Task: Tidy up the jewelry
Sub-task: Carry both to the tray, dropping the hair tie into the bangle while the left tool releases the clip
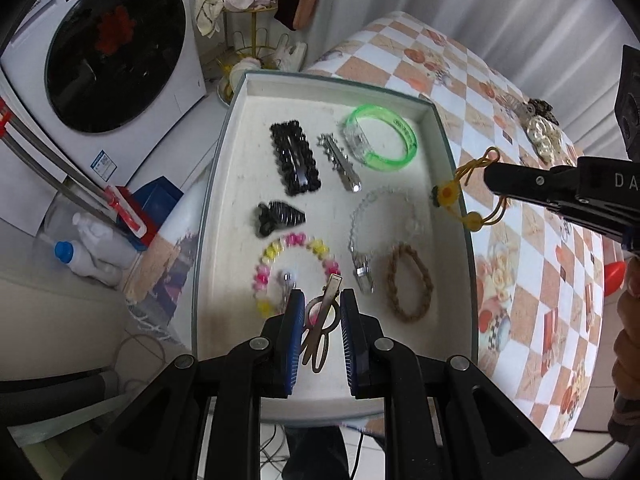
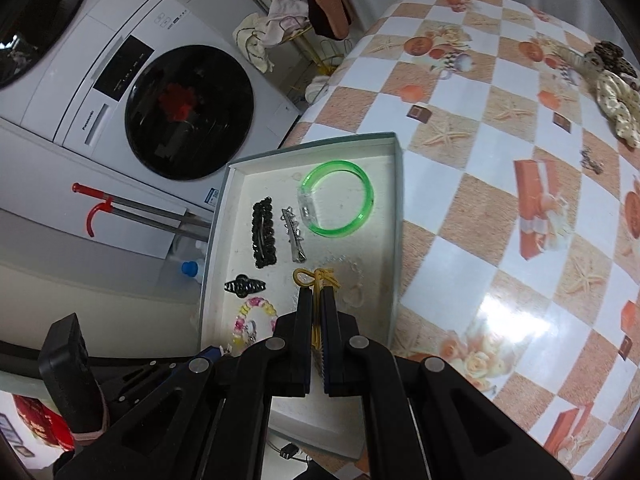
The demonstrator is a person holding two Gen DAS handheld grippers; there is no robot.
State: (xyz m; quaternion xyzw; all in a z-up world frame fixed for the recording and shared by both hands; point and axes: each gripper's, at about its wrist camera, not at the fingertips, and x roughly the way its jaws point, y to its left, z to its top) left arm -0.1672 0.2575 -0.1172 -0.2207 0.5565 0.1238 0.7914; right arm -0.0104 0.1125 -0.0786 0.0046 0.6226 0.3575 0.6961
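Note:
A white jewelry tray (image 1: 216,184) lies at the table's left edge, also in the right wrist view (image 2: 396,184). It holds a green bangle (image 1: 402,126), black hair clips (image 1: 295,158), a silver clip (image 1: 342,166), a clear bead bracelet (image 1: 362,210), a braided brown band (image 1: 412,284) and a pink-yellow bead bracelet (image 1: 280,250). My left gripper (image 1: 319,306) is open over the tray's near end, with a gold hair clip (image 1: 326,316) between its fingers. My right gripper (image 2: 317,294) is shut on a yellow elastic hair tie (image 2: 318,278), held above the tray's right rim (image 1: 466,188).
More hair accessories (image 2: 612,84) lie on the checkered tablecloth (image 2: 500,200) at the far right. A washing machine (image 1: 116,52), a gold rack with cloths (image 1: 248,4), a mop handle and bottles (image 1: 96,252) stand left of the table.

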